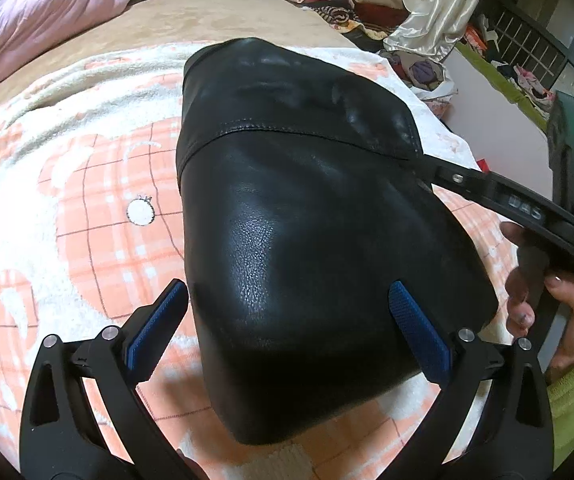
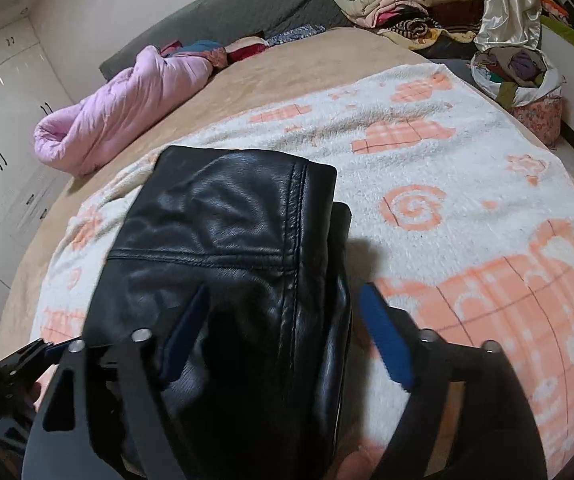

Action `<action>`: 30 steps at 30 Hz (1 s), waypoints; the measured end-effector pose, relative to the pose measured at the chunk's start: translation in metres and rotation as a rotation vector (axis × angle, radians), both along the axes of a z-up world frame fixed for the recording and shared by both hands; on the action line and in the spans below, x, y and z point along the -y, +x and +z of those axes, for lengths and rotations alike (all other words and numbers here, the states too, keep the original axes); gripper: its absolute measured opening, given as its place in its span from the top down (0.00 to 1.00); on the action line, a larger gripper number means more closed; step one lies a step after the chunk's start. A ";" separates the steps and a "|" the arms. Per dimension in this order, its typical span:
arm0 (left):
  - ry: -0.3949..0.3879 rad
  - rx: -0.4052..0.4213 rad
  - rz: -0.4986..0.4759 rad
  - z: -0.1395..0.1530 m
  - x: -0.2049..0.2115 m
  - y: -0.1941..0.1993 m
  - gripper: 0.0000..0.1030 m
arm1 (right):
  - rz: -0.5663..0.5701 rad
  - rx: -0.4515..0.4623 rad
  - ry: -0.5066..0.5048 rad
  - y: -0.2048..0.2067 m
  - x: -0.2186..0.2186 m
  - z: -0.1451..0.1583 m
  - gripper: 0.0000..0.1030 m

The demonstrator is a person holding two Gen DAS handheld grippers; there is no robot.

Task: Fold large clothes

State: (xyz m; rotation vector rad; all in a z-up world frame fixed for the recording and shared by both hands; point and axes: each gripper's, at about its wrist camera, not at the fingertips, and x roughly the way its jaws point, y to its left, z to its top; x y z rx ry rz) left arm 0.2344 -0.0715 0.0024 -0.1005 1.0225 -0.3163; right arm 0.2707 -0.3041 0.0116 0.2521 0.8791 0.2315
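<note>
A black leather garment (image 1: pixel 311 216) lies folded into a thick bundle on a white and orange blanket (image 1: pixel 87 184) on the bed. My left gripper (image 1: pixel 287 308) is open, its blue pads either side of the bundle's near end, above it. My right gripper (image 1: pixel 439 172) reaches in from the right to the bundle's far right edge. In the right wrist view the garment (image 2: pixel 223 248) shows its seams, and my right gripper (image 2: pixel 287 316) is open over its right edge, left pad over the leather, right pad over the blanket (image 2: pixel 447 168).
A pink quilt (image 2: pixel 119 120) lies rolled at the bed's far left. Piles of clothes (image 2: pixel 407 4) and a shiny cream cloth (image 2: pixel 503 8) sit beyond the bed. A bag of clothes (image 2: pixel 523 76) stands at the right. White wardrobes (image 2: pixel 3 120) line the left wall.
</note>
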 end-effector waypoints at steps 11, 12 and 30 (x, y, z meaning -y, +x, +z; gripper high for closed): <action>0.007 0.033 0.015 0.021 -0.004 -0.024 0.09 | -0.012 0.054 -0.003 -0.044 0.004 0.030 0.07; 0.012 0.039 0.016 0.024 -0.004 -0.027 0.09 | -0.010 0.062 -0.004 -0.049 0.004 0.033 0.07; 0.033 0.149 0.045 0.040 -0.017 -0.098 0.09 | 0.025 0.229 -0.099 -0.175 -0.022 0.050 0.04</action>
